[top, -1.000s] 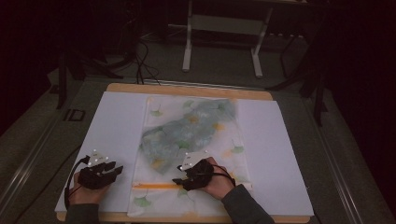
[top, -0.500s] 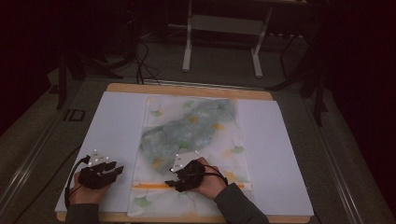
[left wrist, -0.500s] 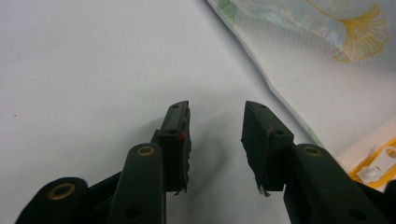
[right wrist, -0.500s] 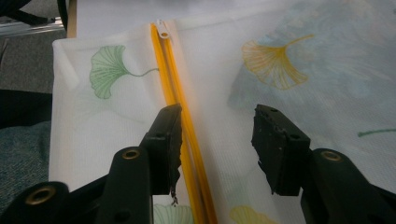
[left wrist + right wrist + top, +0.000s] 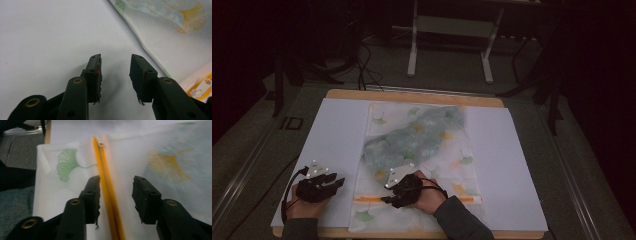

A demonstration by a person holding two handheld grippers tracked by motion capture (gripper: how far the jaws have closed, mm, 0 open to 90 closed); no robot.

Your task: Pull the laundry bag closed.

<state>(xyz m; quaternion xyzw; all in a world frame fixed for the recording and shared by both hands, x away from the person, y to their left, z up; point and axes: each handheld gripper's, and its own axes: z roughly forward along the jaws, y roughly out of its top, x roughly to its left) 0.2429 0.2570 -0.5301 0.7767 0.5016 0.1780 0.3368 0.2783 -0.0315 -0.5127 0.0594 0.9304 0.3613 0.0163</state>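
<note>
A translucent white bag [image 5: 462, 165] printed with ginkgo leaves lies flat on the table, with a blue-green cloth [image 5: 412, 140] inside. Its orange zipper [image 5: 367, 199] runs along the near end. My right gripper [image 5: 385, 200] points left over that zipper. In the right gripper view the orange zipper [image 5: 105, 170] passes between the jaws of my right gripper [image 5: 116, 180], which have just been closing but still stand apart from it; the white pull [image 5: 100, 141] lies ahead. My left gripper [image 5: 339, 181] rests open on the white sheet, left of the bag; its jaws [image 5: 115, 58] hold nothing.
A white sheet [image 5: 337, 135] covers the wooden table [image 5: 412, 96], whose front edge is just below the hands. The bag's edge [image 5: 175, 45] and zipper pull [image 5: 202, 86] lie right of the left jaws. A metal stand [image 5: 447, 30] and cables [image 5: 362, 60] are behind the table.
The right hand has slid left along the zipper toward the bag's left end, and its jaws have narrowed. The left hand has stayed put.
</note>
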